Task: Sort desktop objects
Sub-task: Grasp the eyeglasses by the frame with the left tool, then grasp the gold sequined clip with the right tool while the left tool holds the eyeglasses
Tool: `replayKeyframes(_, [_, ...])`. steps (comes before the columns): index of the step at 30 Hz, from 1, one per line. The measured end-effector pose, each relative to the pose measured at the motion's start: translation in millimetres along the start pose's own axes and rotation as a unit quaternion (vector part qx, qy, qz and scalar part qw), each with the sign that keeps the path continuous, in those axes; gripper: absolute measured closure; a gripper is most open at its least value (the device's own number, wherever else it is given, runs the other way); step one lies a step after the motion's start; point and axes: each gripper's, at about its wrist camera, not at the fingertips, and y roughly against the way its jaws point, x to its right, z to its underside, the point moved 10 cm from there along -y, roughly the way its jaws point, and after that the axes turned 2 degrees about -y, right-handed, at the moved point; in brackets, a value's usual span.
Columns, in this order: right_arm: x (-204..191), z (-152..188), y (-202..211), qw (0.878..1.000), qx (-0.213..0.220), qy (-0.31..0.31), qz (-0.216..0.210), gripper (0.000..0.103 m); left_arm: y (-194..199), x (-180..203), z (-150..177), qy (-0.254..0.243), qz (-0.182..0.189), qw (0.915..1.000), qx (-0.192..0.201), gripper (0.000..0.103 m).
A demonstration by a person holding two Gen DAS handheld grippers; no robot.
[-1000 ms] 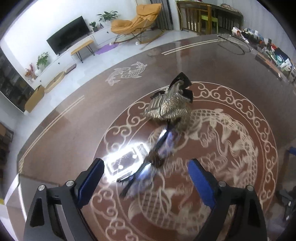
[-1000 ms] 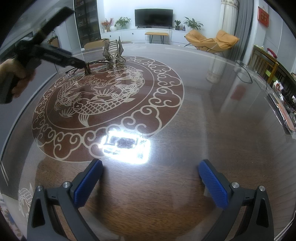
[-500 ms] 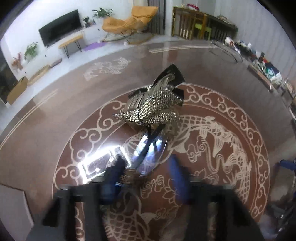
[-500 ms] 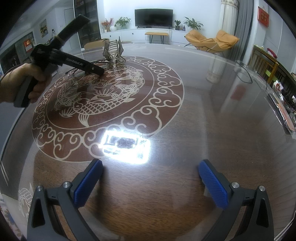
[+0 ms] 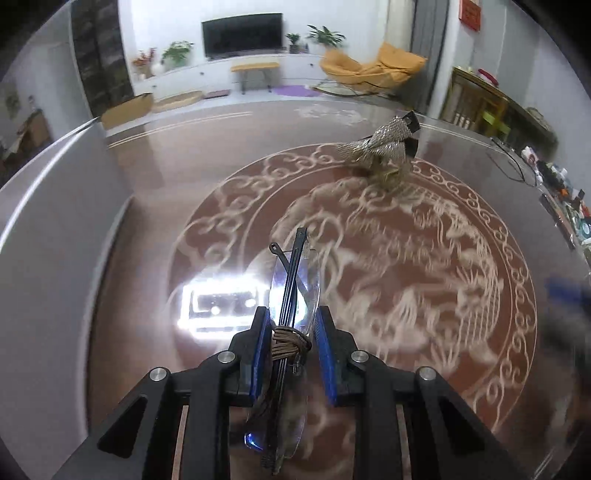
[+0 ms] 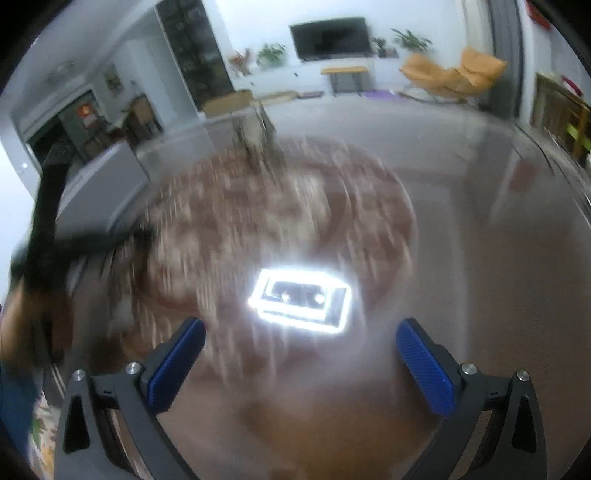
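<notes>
I am in home living room: TV (image 5: 242,34) on wall, white low cabinet (image 5: 221,66) under it, potted plants (image 5: 177,51), orange lounge chair (image 5: 373,68), glass table (image 5: 147,206) with dragon pattern.

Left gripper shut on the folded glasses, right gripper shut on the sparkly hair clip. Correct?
Not quite. The left gripper is shut on the folded glasses, but the right gripper is open and empty in the right wrist view; the sparkly hair clip sits on the table.
</notes>
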Motion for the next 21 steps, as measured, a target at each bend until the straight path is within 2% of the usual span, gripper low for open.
replayKeyframes(3, [-20.7, -59.5, -40.6, 0.998, -0.002, 0.058, -0.015, 0.000, 15.7, -9.5, 15.1, 0.026, 0.010, 0.9996, 0.004, 0.078])
replayKeyframes(6, [-40.4, -98.6, -87.0, 0.996, -0.033, 0.080, -0.024, 0.000, 27.7, -16.8, 22.1, 0.039, 0.016, 0.9991, 0.009, 0.078])
replayKeyframes(10, [-58.7, -138.6, -122.4, 0.994, -0.033, 0.105, -0.007, 0.003, 33.6, -21.3, 31.1, 0.063, 0.036, 0.9973, 0.001, 0.078])
replayKeyframes(11, [-61.5, -142.0, -129.9, 0.994, -0.036, 0.107, -0.002, 0.008, 33.7, -21.8, 33.1, 0.067, 0.040, 0.9969, 0.000, 0.078])
replayKeyframes(12, [-61.7, -147.3, -140.9, 0.993, -0.050, 0.110, 0.007, 0.026, 33.0, -19.7, 32.2, 0.070, 0.045, 0.9966, -0.001, 0.078])
replayKeyframes(13, [-61.2, -147.8, -146.3, 0.992, -0.062, 0.110, 0.006, 0.049, 34.2, -19.3, 33.7, 0.070, 0.046, 0.9965, -0.001, 0.078])
replayKeyframes(15, [-59.2, -145.2, -154.3, 0.991, -0.079, 0.104, 0.001, 0.055, 37.0, -18.8, 34.7, 0.064, 0.044, 0.9969, 0.003, 0.078])
replayKeyframes(17, [-56.5, -141.4, -145.9, 0.992, -0.072, 0.100, 0.001, 0.055, 41.2, -18.4, 34.1, 0.063, 0.043, 0.9970, 0.010, 0.078])
replayKeyframes(21, [-60.5, -120.2, -103.6, 0.994, -0.049, 0.091, -0.022, 0.055, 56.0, -18.2, 30.5, 0.077, 0.051, 0.9954, 0.026, 0.078])
